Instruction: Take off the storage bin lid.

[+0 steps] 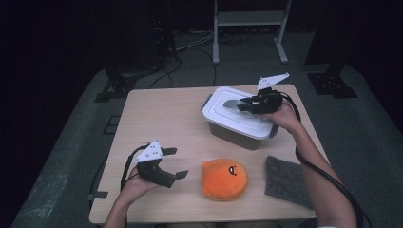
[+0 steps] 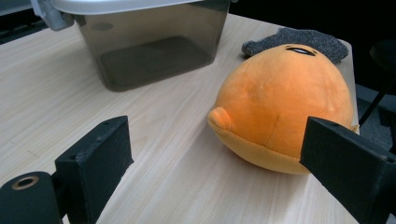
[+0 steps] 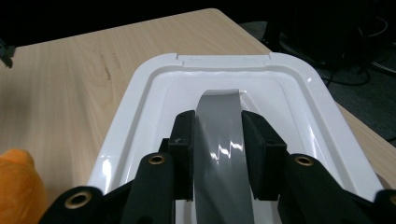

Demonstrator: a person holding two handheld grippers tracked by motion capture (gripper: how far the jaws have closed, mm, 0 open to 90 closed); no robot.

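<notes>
Atop the white lid (image 1: 237, 116), right gripper (image 3: 218, 140) clamps the grey handle (image 3: 219, 135) lengthwise; left gripper (image 1: 177, 164), jaws spread, faces the orange plush (image 1: 224, 179).

The left gripper (image 1: 173, 164) is held low over the near left part of the bench (image 1: 157, 118), in the left hand (image 1: 138, 186) that comes in from the near edge. Its jaws stand wide apart and point to the right. The right forearm reaches far forward over the right side of the bench. The right hand (image 1: 280, 114) holds the right gripper (image 1: 237, 104), turned to the left, with its jaws pressed on both sides of a grey handle (image 3: 219, 140).
</notes>
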